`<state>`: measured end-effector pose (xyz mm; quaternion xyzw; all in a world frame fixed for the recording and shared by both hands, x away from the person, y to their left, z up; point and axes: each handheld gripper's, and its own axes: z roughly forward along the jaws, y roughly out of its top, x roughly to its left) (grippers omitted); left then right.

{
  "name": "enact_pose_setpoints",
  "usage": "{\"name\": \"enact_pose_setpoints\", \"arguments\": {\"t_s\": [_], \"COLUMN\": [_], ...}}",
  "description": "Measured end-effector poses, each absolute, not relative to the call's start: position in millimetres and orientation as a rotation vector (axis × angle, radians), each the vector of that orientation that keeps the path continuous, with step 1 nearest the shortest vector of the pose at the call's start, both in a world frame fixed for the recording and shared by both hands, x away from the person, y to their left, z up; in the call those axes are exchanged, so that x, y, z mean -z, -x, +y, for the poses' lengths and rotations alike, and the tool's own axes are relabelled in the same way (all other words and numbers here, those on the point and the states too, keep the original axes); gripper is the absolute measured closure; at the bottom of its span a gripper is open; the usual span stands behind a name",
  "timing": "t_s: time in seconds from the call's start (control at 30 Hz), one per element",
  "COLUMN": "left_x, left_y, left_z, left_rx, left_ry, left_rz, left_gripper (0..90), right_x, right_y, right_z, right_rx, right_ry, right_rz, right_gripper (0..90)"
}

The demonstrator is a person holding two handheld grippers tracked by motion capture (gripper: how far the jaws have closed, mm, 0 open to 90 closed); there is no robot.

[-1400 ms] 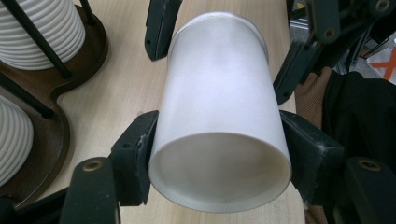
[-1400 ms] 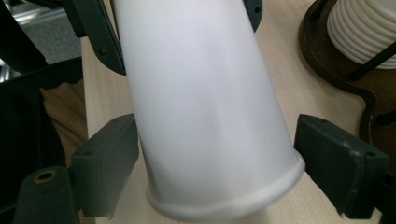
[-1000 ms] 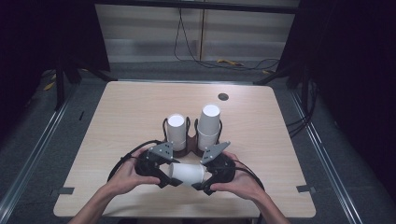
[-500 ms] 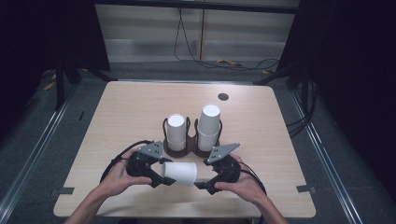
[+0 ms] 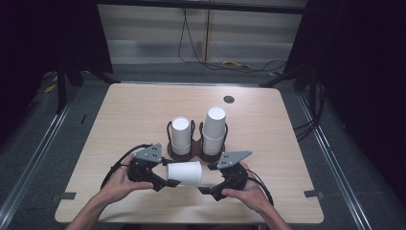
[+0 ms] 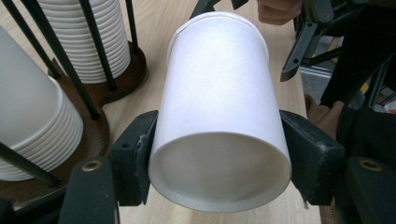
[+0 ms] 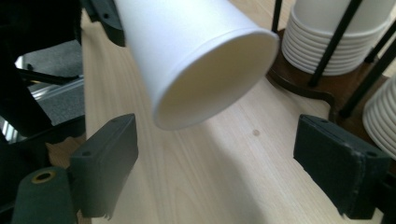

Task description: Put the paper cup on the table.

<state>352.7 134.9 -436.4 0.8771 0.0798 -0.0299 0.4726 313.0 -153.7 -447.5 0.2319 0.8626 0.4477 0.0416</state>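
We hold one cup [image 6: 219,116] sideways, clamped in the left tool [image 5: 165,181]; right tool [image 5: 207,190] gapes empty beside it; placement undone.

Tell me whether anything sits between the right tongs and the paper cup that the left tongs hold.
Nothing visible does. The right tongs stand open with only bare table between them and the paper cup, gripped sideways by the left tongs.
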Motion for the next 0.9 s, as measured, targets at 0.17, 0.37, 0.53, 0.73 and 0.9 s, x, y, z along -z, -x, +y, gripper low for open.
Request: {"name": "enact_pose_setpoints", "arguments": {"t_s": [0.17, 0.37, 0.53, 0.73, 0.9], "left_x": [440, 441, 441, 440, 439], "left_y": [-350, -349, -349, -345, -342], "left_z": [133, 132, 134, 132, 130], "left_rx": [0.064, 0.069, 0.069, 0.062, 0.086], "left_ry": [-2.135, -2.098, -2.056, -2.028, -2.016], "left_rz": [0.186, 0.188, 0.198, 0.185, 0.169], "left_gripper": [33.0, 33.0, 33.0, 33.0, 33.1], "right_x": [448, 448, 446, 444, 443], "right_y": [-311, -310, -308, -308, -308], "right_z": [-154, -154, -157, -158, -157], "right_rx": [-1.408, -1.449, -1.494, -1.529, -1.553], "right_ry": [-0.698, -0.692, -0.677, -0.672, -0.659], "right_rz": [2.616, 2.602, 2.565, 2.541, 2.530], "right_gripper": [13.7, 13.7, 13.6, 13.6, 13.6]}}
